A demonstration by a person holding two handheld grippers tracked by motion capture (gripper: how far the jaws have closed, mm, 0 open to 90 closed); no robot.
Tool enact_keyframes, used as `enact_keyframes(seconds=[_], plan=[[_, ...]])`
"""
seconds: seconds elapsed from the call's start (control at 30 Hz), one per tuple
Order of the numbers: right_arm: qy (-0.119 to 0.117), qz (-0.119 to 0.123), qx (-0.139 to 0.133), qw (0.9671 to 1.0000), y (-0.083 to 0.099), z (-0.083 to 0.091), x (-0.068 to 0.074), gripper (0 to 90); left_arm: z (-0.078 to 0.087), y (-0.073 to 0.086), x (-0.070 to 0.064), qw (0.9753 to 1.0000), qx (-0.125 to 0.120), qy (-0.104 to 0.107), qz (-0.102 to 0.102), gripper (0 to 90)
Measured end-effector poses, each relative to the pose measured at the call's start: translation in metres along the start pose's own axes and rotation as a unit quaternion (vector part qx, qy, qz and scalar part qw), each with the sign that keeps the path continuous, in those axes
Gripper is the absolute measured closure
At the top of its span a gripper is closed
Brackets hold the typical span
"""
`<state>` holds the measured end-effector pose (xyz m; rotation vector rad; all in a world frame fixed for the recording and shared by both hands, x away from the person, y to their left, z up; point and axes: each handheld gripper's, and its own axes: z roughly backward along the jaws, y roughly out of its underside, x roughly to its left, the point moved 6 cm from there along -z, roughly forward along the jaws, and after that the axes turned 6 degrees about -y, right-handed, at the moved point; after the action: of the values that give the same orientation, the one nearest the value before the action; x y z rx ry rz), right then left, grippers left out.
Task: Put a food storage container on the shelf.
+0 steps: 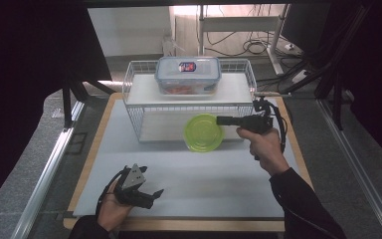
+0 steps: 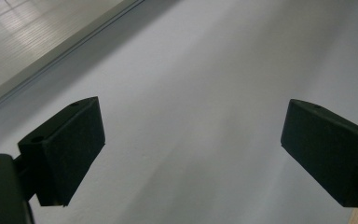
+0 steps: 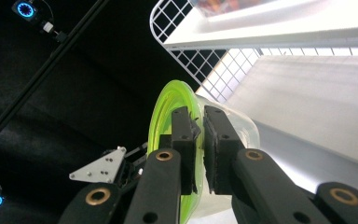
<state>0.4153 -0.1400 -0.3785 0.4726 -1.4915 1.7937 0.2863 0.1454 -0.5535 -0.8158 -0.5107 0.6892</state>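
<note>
High view: the right gripper [image 1: 224, 120], at centre right of the frame, holds a round container with a lime-green lid [image 1: 203, 132] by its rim, just in front of the lower level of a white wire rack [image 1: 134, 107]. In the right gripper view the fingers [image 3: 182, 140] are nearly closed, pinching the lid edge and the clear plastic wall [image 3: 242, 128] between them. The container is lifted and turned on its side, so the lid faces the camera in the high view. A clear rectangular box with clip-on lid [image 1: 188, 74] sits on the rack's upper shelf, red contents inside.

The left gripper [image 1: 146, 194] lies at lower left, low over the matte white bench [image 1: 219, 184], fingers [image 2: 63, 149] wide apart and empty.

Judged step: carrying the round container at the rack's lower shelf, whether in or out cannot be told. The next move calls for a steady grip on a thin, smooth rim and clearance from the wire grid.
</note>
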Motion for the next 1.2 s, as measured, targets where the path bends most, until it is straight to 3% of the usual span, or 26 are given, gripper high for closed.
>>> enact_keyframes(seconds=[0.8, 1.2], plan=[[-0.008, 0.005, -0.028, 0.9996, -0.053, 0.002, 0.025, 83.9, 0.001, 0.000, 0.001, 1.0000, -0.003, 0.000, 0.006, 5.8], [-0.013, -0.007, -0.044, 0.9989, -0.077, -0.001, 0.030, 83.9, 0.001, -0.001, 0.002, 0.9999, -0.006, -0.001, 0.008, 5.4]])
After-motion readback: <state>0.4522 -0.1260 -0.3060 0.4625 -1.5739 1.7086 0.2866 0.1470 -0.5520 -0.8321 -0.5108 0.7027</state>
